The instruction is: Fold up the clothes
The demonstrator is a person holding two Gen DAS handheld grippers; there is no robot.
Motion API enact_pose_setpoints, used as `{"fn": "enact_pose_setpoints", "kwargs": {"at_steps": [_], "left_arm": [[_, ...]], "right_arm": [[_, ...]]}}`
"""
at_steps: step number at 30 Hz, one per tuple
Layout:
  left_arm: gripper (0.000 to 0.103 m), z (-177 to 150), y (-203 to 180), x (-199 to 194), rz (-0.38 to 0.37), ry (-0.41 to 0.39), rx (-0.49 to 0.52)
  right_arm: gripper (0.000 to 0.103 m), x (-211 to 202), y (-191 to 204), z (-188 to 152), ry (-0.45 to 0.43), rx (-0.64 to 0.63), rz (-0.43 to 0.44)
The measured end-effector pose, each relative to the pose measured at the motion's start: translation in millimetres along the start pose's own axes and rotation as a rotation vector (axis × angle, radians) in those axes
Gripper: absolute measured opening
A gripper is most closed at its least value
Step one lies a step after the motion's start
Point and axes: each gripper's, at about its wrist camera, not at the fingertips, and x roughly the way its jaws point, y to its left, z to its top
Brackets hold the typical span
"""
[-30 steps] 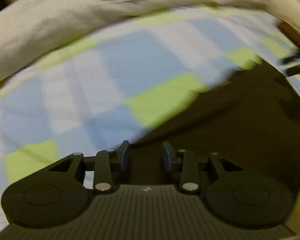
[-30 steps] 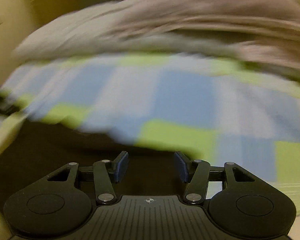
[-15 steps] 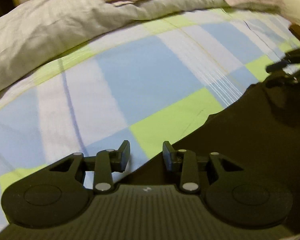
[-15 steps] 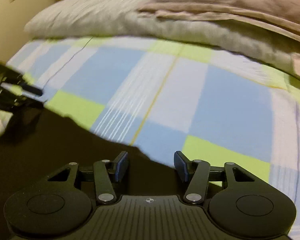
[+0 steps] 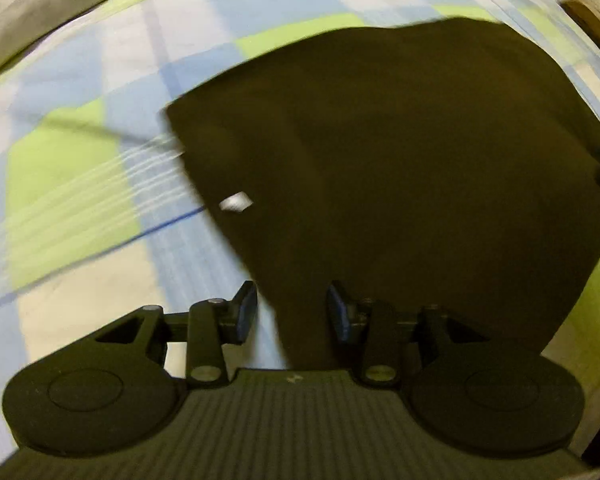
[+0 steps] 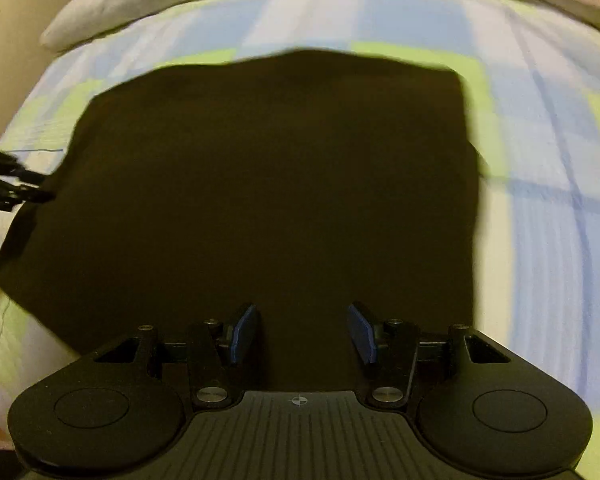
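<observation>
Dark brown garment [image 6: 268, 184] flat on checked bedsheet [image 6: 540, 160], small white tag [image 5: 236, 202], both hand-held grippers [image 5: 292, 312] [image 6: 302, 334] spread, empty

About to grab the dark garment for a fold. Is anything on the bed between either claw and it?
Nothing visible. The garment lies bare on the checked sheet, directly ahead of the open right claw and left claw.
</observation>
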Motion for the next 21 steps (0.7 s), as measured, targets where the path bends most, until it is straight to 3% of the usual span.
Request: {"fn": "enact_pose_setpoints", "kwargs": {"at_steps": [6, 12, 18, 21], "left_arm": [[0.035, 5, 28, -17, 0.011, -0.076, -0.174], [0.033, 38, 53, 6, -0.024, -0.119, -0.301], [0.030, 54, 76, 36, -0.107, -0.124, -0.303], [0.008, 53, 83, 47, -0.147, -0.121, -0.284]], "right_arm": [[0.054, -31, -3, -56, 0.043, 0.094, -0.070], [0.054, -24, 25, -59, 0.020, 0.094, -0.036], [0.054, -26, 57, -65, -0.020, 0.105, -0.069], [0.054, -24, 77, -66, -0.035, 0.142, -0.113]]}}
